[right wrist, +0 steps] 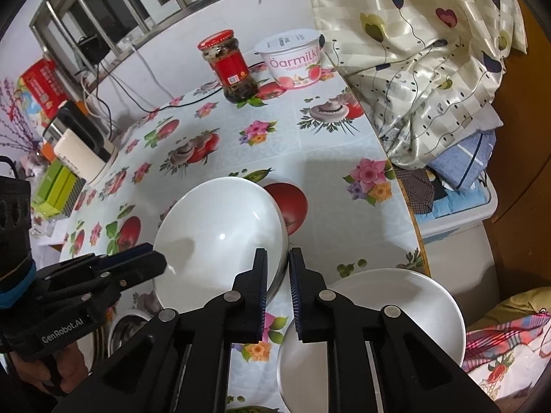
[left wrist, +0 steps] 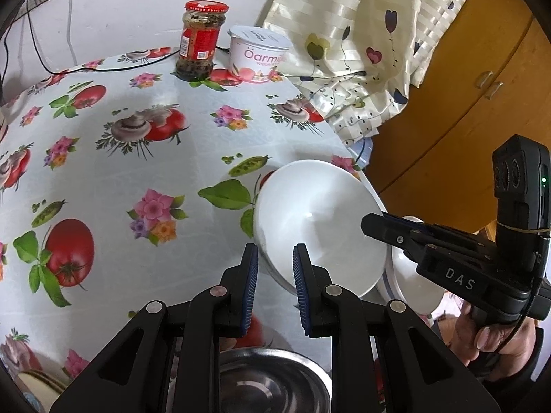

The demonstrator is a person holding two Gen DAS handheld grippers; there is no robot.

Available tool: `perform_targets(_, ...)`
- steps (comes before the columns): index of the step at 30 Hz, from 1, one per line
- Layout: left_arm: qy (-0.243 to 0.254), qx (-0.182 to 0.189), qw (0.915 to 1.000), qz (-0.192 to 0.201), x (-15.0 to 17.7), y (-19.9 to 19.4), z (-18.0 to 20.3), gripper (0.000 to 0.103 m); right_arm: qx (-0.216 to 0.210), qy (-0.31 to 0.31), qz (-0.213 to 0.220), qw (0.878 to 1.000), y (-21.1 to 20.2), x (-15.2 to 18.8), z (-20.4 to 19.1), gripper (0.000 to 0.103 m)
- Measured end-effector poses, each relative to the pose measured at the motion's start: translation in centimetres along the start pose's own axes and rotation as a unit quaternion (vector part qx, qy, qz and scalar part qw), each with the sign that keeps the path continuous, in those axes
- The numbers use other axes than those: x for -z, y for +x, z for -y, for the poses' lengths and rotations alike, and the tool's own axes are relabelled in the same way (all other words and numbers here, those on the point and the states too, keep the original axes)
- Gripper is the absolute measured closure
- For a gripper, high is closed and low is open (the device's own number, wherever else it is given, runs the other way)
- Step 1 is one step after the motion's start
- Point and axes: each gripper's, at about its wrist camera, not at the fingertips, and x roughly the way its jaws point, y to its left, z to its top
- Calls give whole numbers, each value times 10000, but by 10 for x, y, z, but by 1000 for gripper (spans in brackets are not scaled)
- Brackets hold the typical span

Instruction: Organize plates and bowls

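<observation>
1. On the floral tablecloth (left wrist: pixel 113 179), left wrist view: white bowl (left wrist: pixel 320 227) tilted, near the table's right edge; left gripper (left wrist: pixel 275 268) jaws narrowly apart, holding nothing; steel bowl (left wrist: pixel 275 378) below; jar (left wrist: pixel 201 39) and yogurt tub (left wrist: pixel 258 55) at the far end.
2. Right wrist view: right gripper (right wrist: pixel 278 275) jaws narrowly apart, beside the bowl's rim, holding nothing; second white bowl (right wrist: pixel 389 309) lower right, near the table's edge.
</observation>
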Motion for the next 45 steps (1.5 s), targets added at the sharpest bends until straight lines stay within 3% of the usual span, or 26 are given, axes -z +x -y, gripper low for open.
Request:
perform_targets(25, -72, -95, 9992, 390, 4, -35, -5, 82, -101, -105, 172, 9997, -22, -1, -24, 90)
perform_targets(45, -82, -208, 9972, 715, 38, -92, -7, 82, -219, -297, 380, 9986, -60, 24, -66, 90)
